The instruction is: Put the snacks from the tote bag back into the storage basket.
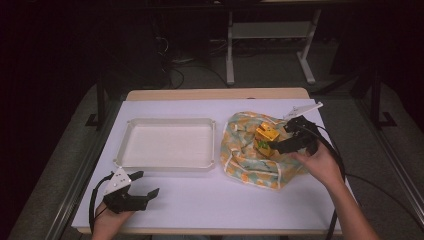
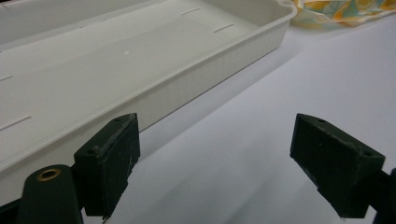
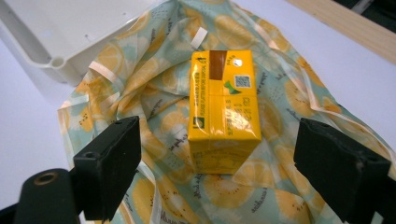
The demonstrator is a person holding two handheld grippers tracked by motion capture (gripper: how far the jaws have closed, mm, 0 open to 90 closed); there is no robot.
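A yellow juice carton (image 3: 224, 107) lies on a crumpled cloth bag printed with orange slices (image 3: 154, 84), right of the table's middle (image 1: 252, 150). In the high view the carton (image 1: 266, 134) sits on top of the bag. My right gripper (image 1: 276, 146) is open just beside it, and in the right gripper view its jaws stand wide on either side of the carton without touching it (image 3: 219, 182). My left gripper (image 1: 148, 183) is open near the front left of the table, with nothing between its fingers (image 2: 215, 172).
A white shallow tray (image 1: 170, 162) stands left of the bag; its near wall (image 2: 201, 70) runs just beyond my left gripper. The table has a white top (image 1: 220, 200) and a wooden far edge (image 1: 215, 94). Cables trail from both grippers.
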